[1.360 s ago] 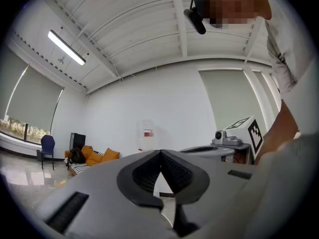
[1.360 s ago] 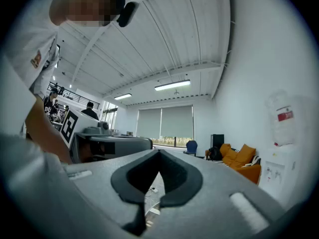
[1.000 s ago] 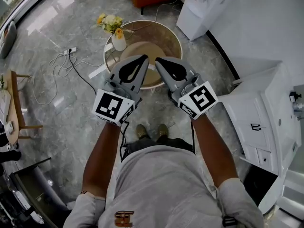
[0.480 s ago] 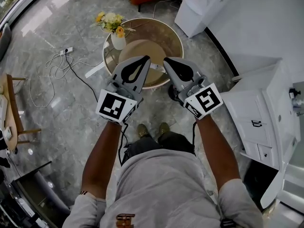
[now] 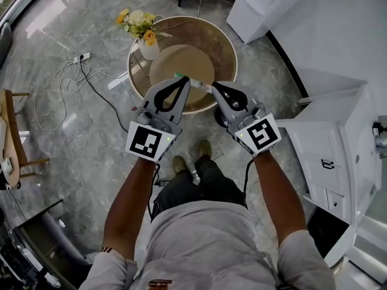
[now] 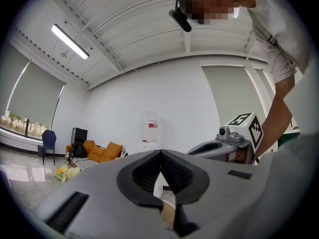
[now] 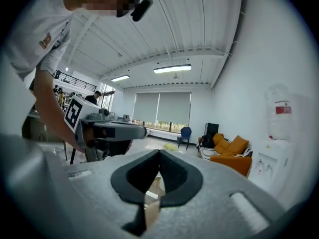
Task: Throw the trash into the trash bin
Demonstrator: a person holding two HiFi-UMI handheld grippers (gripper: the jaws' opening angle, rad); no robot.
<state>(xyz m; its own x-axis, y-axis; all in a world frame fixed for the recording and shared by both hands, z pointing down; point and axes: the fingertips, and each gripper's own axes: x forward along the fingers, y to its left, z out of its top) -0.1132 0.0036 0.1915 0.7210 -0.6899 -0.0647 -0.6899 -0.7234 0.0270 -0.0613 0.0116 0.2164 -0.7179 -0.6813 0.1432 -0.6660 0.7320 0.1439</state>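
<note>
The left gripper (image 5: 184, 80) and right gripper (image 5: 215, 85) are smooth grey moulded plastic. Each pair of jaws curves in from a broad base to a point, with ribbed black pads lining a teardrop gap behind the tips. Both are closed tip to tip, and each gripper view shows nothing between the pads. A white cube (image 5: 150, 141) with black square markers sits at the wrist end of each. The two are held side by side, pointing away from the person, their tips converging over the near edge of the table (image 5: 208, 38). The table is round, with a glossy brown see-through top, a pale rim and a matte tan disc beneath its middle. A thin white scrap (image 5: 202, 87), the likely trash, lies on that near edge between the two tips. Its long axis runs roughly from one tip to the other, the right end a little lower. It is too small to tell its material. A dark round shape (image 5: 219, 116) under the table's edge, just beside the right gripper, is too hidden to name, so I cannot tell where the bin is. At the table's far left stands a white rounded vase (image 5: 148, 50) of yellow and cream flowers (image 5: 138, 24). The floor (image 5: 72, 132) is polished grey marble with pale veins, and a thin white cable (image 5: 60, 77) loops across it. A boxy white cabinet (image 5: 329, 144) stands at the right.
</note>
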